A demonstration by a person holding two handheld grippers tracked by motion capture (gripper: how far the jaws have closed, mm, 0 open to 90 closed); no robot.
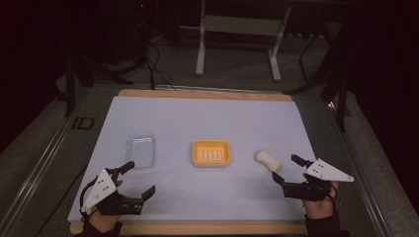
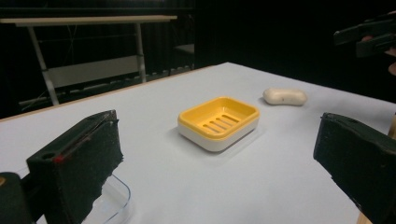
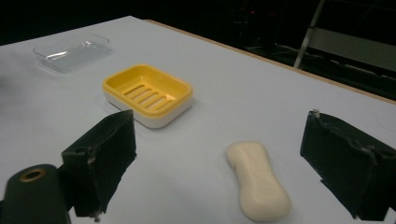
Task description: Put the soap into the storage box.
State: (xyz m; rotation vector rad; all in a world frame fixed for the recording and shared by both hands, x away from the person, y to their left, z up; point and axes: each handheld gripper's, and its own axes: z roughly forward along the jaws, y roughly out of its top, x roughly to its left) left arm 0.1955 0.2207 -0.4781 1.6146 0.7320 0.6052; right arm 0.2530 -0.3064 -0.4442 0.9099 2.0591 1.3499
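A cream soap bar (image 1: pixel 267 160) lies on the white table top (image 1: pixel 207 118), right of a yellow slotted soap dish (image 1: pixel 211 152) with a white base. A clear plastic tray (image 1: pixel 141 150) sits to the dish's left. My right gripper (image 1: pixel 285 169) is open just short of the soap. In the right gripper view the soap (image 3: pixel 257 184) lies between its spread jaws, touching neither, and the gripper (image 3: pixel 224 163) holds nothing. My left gripper (image 1: pixel 140 177) is open and empty near the tray's front corner. In the left gripper view its own gripper (image 2: pixel 217 168) faces the dish (image 2: pixel 218 122).
A wooden table edge (image 1: pixel 197 227) runs along the front and back of the white sheet. A white metal stand (image 1: pixel 237 24) is on the dark floor beyond the table. The left gripper view has the soap (image 2: pixel 285 96) behind the dish and the clear tray (image 2: pixel 112 198) under the left jaw.
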